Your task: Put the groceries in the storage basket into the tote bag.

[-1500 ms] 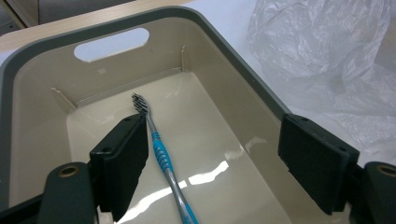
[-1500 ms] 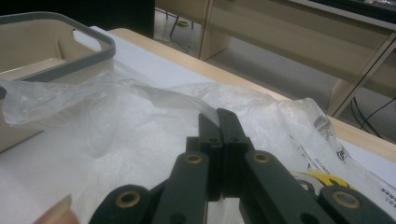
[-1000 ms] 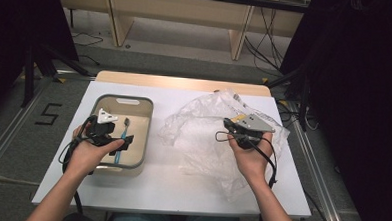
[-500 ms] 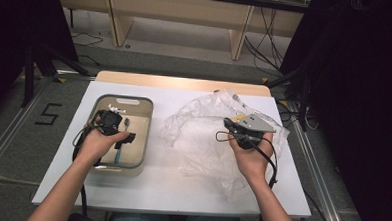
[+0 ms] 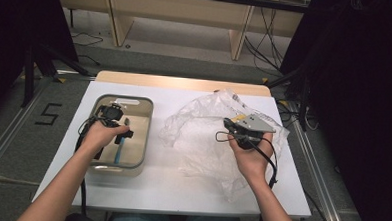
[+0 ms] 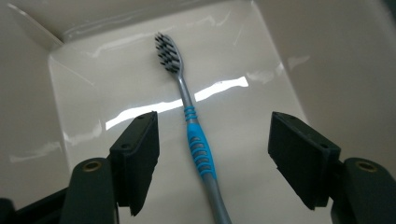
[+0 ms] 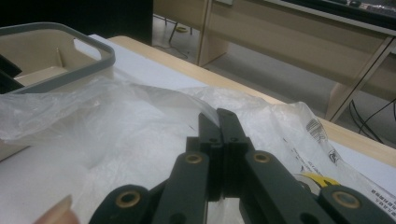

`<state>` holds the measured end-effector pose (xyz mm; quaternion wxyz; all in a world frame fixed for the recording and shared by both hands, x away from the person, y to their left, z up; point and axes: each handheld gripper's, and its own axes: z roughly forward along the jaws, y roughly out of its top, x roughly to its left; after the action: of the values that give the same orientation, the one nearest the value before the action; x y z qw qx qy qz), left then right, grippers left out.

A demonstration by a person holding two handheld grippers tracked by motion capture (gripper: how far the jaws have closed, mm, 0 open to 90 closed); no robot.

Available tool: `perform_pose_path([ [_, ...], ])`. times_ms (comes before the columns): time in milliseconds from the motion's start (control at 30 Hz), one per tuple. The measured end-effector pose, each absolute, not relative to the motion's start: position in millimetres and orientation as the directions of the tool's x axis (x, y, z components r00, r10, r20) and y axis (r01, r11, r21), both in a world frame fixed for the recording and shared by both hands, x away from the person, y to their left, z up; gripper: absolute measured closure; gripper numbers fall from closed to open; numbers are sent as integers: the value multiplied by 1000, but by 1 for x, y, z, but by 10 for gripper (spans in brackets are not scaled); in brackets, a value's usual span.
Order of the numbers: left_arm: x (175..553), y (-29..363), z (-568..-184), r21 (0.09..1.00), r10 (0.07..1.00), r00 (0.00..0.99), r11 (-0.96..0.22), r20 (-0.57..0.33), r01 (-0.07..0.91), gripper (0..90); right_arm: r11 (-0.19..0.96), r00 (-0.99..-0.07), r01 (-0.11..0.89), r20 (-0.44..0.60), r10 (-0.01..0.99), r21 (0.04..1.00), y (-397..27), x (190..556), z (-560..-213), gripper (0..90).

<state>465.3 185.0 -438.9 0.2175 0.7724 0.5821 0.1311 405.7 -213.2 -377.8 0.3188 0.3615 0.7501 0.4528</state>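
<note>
Two grippers are being held: the left gripper and the right gripper. One toothbrush is being seen between the left gripper's parted jaws, inside one beige bin lying beneath that gripper. One clear plastic bag is being pinched at the right gripper's tips. One white table is being counted under both.

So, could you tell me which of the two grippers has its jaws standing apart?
The left gripper, down in the beige bin: its jaws straddle the toothbrush without touching it. The right gripper is pinched shut on the clear plastic bag.
</note>
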Motion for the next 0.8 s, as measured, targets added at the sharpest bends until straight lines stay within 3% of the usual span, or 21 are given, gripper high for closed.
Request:
perform_pose_path([
  [467,475,189,-462,395,964,253,-205,-74,896,447,333,-541,252,-153,827,909,-212,406,-379,900],
  [800,473,183,-461,378,964,266,-240,-15,894,541,335,-543,250,-155,825,908,-211,406,-379,900],
])
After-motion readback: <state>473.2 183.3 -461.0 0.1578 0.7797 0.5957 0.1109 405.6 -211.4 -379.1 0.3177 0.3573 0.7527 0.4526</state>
